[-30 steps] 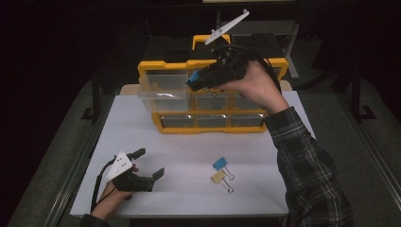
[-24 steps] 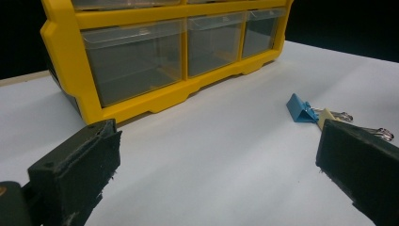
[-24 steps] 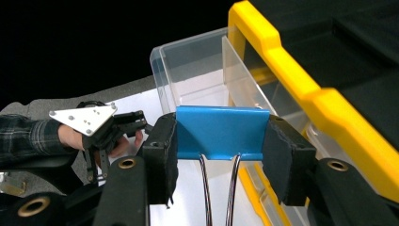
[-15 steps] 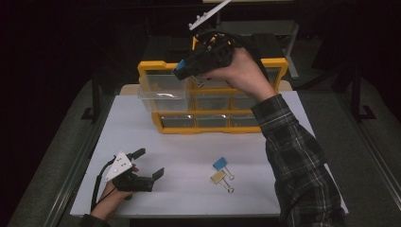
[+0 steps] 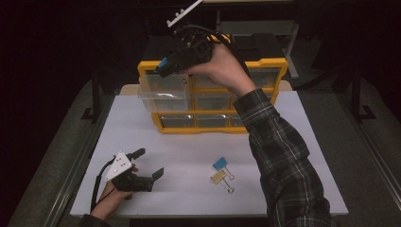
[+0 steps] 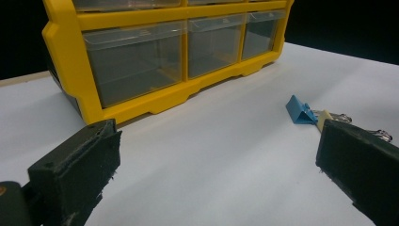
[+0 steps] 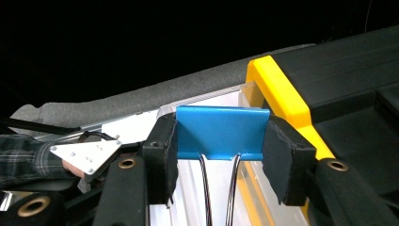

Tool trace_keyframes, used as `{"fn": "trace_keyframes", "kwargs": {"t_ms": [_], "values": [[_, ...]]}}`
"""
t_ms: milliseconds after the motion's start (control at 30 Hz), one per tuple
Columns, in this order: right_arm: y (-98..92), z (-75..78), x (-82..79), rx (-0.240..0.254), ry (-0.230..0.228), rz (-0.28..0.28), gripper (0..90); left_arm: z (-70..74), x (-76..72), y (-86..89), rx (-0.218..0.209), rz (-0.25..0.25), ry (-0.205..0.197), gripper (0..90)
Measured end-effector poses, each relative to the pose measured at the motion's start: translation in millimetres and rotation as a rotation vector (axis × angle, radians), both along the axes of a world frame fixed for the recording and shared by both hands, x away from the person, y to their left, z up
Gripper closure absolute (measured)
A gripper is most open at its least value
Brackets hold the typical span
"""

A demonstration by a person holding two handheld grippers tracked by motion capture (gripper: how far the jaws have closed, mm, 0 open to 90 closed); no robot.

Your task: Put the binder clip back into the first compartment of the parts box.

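White table [image 5: 293,142] under bright light, dark room beyond. R gripper [image 7: 219,155] clamped on blue binder clip [image 7: 221,132] above yellow drawer cabinet [image 5: 269,71]. L gripper [image 5: 147,163] resting on tabletop, jaws spread, nothing between.

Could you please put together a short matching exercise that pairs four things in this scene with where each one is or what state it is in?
Things:
1. large blue binder clip
2. small blue binder clip
3. top-left clear drawer
4. left gripper

Places or states:
A. pulled out of the yellow organizer
B. open, low over the near-left part of the white table
C. clamped between the pads of the right gripper, above the organizer
D. lying on the table beside a tan binder clip

Pairs: 1-C, 2-D, 3-A, 4-B
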State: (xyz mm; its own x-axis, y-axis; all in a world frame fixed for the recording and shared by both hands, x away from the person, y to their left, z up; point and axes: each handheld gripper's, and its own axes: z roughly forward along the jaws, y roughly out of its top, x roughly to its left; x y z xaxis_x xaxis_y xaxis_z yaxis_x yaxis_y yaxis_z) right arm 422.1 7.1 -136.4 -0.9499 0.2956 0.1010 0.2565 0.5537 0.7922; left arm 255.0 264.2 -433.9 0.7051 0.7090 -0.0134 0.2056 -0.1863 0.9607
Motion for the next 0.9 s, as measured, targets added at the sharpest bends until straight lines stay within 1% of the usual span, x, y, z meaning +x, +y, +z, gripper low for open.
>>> {"fn": "trace_keyframes", "kwargs": {"t_ms": [133, 200, 233, 333, 433, 467, 500, 600, 667, 767, 867, 900], "values": [[6.0, -3.5, 3.7, -0.008, 0.004, 0.002, 48.9, 0.0, 0.0, 0.2, 0.001, 0.001, 0.002, 0.2], [9.3, -6.2, 4.8, -0.021, 0.01, 0.0, 48.9, -0.1, 0.0, 0.0, 0.001, 0.0, 0.002, 0.2], [10.6, -8.2, 6.2, -0.027, -0.005, 0.006, 48.9, 0.2, -0.3, 0.2, 0.006, -0.001, 0.006, 0.2], [14.7, -11.4, 6.3, -0.043, 0.005, 0.004, 48.9, -0.2, 0.0, 0.0, 0.001, 0.0, 0.003, 0.1], [18.6, -15.1, 7.3, -0.061, -0.004, 0.015, 48.9, -0.1, -0.2, 0.1, 0.001, 0.0, 0.004, 0.2], [19.8, -16.1, 6.6, -0.065, 0.004, 0.013, 48.9, 0.0, -0.3, 0.1, -0.001, 0.001, 0.005, 0.2], [20.8, -17.7, 7.1, -0.068, -0.004, 0.017, 48.9, 0.0, -0.3, 0.0, -0.002, 0.001, 0.006, 0.2], [23.7, -21.5, 7.6, -0.083, 0.008, 0.021, 48.9, -0.1, -0.1, 0.1, 0.002, 0.0, 0.005, 0.2], [25.4, -24.2, 7.8, -0.096, 0.007, 0.023, 48.3, 0.0, -0.3, 0.3, 0.005, 0.0, 0.007, 0.2], [24.8, -24.8, 8.0, -0.089, 0.012, 0.019, 40.5, -0.2, -0.2, 0.0, -0.004, 0.002, 0.007, 0.2], [19.8, -21.6, 5.9, -0.073, 0.0, 0.017, 37.1, -0.3, -0.3, 0.1, -0.004, 0.003, 0.008, 0.2], [17.4, -20.5, 5.0, -0.071, 0.0, 0.009, 36.1, -0.3, -0.3, -0.3, -0.009, 0.005, 0.01, 0.2]]}}
